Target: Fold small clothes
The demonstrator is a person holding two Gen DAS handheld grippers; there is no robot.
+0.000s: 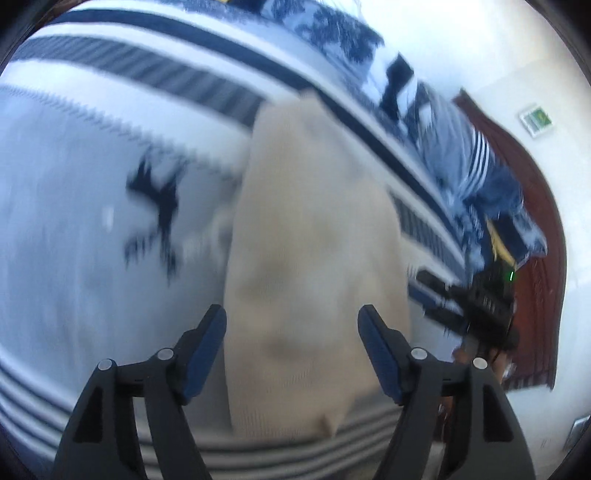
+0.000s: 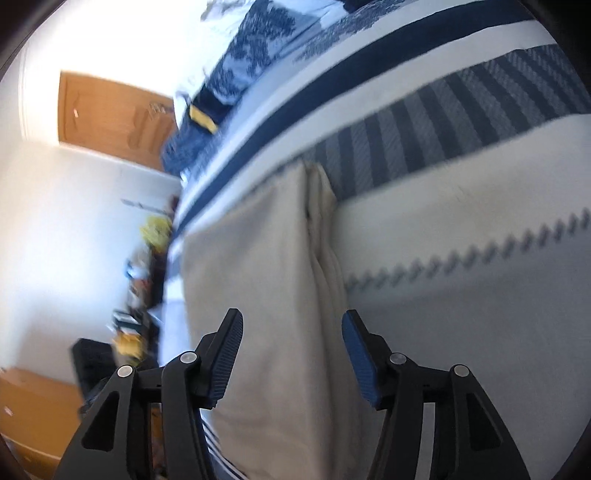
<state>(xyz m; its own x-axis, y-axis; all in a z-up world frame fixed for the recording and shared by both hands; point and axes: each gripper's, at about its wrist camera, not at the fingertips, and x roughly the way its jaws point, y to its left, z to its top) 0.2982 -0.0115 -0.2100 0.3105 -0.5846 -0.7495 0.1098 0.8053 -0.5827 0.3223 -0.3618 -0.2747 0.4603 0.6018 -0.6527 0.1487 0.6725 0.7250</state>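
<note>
A beige folded garment (image 1: 310, 251) lies on a white and navy striped bedspread (image 1: 92, 258). It also shows in the right wrist view (image 2: 258, 295), where its stacked folded layers show along its right edge. My left gripper (image 1: 291, 317) is open and empty, its blue-padded fingers either side of the garment's near end. My right gripper (image 2: 291, 325) is open and empty, its fingers over the garment's near part. My right gripper also shows in the left wrist view (image 1: 436, 299), as a dark blurred shape to the right of the garment.
The bedspread (image 2: 461, 258) has navy stripes and a zigzag line. Navy patterned pillows (image 1: 332, 33) lie at the far end of the bed. A brown wooden headboard (image 1: 535, 258) stands behind. A wooden door (image 2: 110, 114) and floor clutter (image 2: 147, 266) show at left.
</note>
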